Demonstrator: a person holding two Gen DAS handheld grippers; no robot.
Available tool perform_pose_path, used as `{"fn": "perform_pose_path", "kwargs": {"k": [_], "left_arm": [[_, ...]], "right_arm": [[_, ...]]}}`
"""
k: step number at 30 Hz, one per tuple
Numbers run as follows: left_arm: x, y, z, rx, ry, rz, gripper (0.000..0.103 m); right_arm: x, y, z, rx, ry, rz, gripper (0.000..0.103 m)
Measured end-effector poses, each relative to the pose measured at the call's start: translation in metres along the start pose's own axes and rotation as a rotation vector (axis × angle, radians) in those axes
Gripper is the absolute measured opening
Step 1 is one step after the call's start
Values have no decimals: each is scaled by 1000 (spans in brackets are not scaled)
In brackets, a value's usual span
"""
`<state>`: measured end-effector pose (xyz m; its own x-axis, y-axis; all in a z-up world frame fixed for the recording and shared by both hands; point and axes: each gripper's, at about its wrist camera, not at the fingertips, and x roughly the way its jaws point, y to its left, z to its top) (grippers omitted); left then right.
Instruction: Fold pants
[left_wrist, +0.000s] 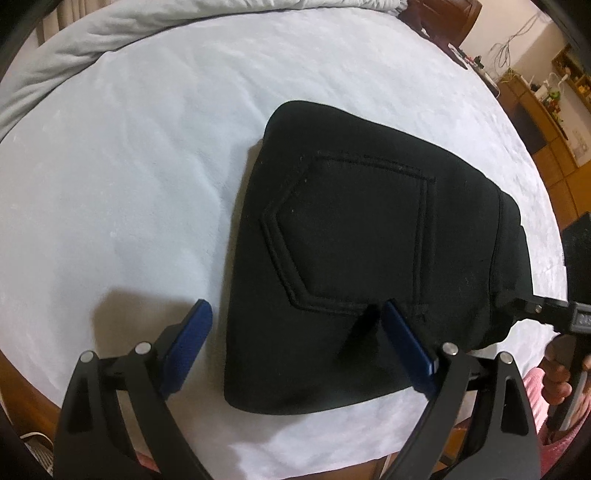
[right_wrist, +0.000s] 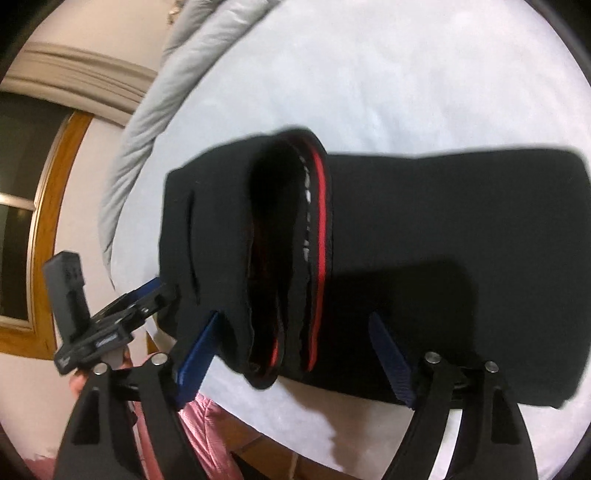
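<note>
Left wrist: folded pants (left_wrist: 354, 251) on sheet (left_wrist: 129, 177); left tool (left_wrist: 295, 325) spread.

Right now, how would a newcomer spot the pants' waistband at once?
Start at the pale blue bed cover; the folded black pants lie on it. The waistband is the open end nearest the right hand-held gripper, the only part showing a red stripe.

A bed with a pale blue-white sheet (left_wrist: 147, 166) fills most of both views, a grey duvet (left_wrist: 48, 66) bunched along its far edge. Wooden shelving (left_wrist: 546, 122) stands by a cream wall (left_wrist: 517, 26). A wood-framed window (right_wrist: 22, 221) is dark beneath a moulded cornice (right_wrist: 74, 74).
</note>
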<state>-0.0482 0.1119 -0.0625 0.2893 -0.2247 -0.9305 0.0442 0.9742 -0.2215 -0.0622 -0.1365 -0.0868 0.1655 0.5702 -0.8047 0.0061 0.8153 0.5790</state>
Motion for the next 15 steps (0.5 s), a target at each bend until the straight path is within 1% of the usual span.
{"fn": "perform_pose_path", "kwargs": {"k": [2, 4, 5, 6, 7, 8, 9, 10, 12, 14, 15], "left_arm": [[2, 1, 0, -10, 9, -10, 92], [5, 6, 1, -27, 20, -22, 92], [6, 7, 1, -33, 21, -28, 92], [6, 9, 0, -39, 22, -33, 92], [7, 10, 0, -45, 24, -37, 92], [7, 11, -1, -48, 25, -38, 92], [7, 11, -2, -52, 25, -40, 92], [8, 11, -1, -57, 25, -42, 92], [7, 15, -3, -63, 28, -46, 92], [6, 15, -3, -65, 27, -43, 92], [5, 13, -3, -67, 26, -45, 92]], "right_arm": [[5, -1, 2, -2, -7, 17, 91], [9, 3, 4, -12, -19, 23, 91], [12, 7, 4, -36, -16, 52, 90], [16, 12, 4, -51, -9, 80, 86], [19, 16, 5, -59, -3, 92, 85], [23, 19, 5, -75, -7, 85, 83], [26, 21, 5, -91, -15, 81, 73], [26, 22, 6, -98, -21, 86, 66], [25, 17, 7, -71, -10, 165, 30], [18, 19, 7, -79, -30, 197, 22], [14, 20, 7, -88, -40, 200, 20]]}}
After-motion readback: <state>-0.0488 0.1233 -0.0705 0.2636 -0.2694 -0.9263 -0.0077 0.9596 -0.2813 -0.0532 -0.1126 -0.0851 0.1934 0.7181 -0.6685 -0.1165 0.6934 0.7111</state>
